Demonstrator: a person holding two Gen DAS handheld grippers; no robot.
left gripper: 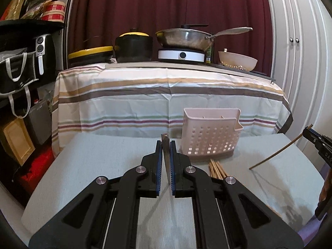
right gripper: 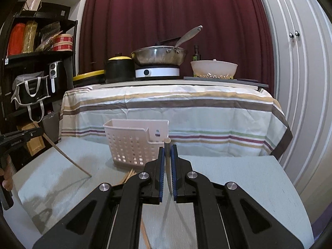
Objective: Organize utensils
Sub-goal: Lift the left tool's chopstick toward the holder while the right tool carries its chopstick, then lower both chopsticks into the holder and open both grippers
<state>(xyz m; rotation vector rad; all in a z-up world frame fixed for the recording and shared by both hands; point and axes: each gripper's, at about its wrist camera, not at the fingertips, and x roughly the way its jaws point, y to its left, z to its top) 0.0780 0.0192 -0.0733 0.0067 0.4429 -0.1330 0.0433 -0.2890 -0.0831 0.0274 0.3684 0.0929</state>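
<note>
Chopsticks (left gripper: 216, 169): slim wooden rods, bundled.

maroon curtain (left gripper: 166, 4), white doors (left gripper: 294, 41) (panelled), shelving (right gripper: 31, 62)

Behind my work surface I see a table with a striped cloth (left gripper: 166, 95). On it stand a steel pan (left gripper: 184, 38) on a white hotplate (left gripper: 180, 55), a black pot (left gripper: 133, 46) with a yellow lid, and a pale bowl (left gripper: 237, 61). A dark red curtain (left gripper: 166, 4) hangs behind. At the left is a black shelf (right gripper: 41, 23) with an air fryer (right gripper: 54, 76) and a bag (right gripper: 29, 91). White doors (right gripper: 294, 62) are at the right.
</note>
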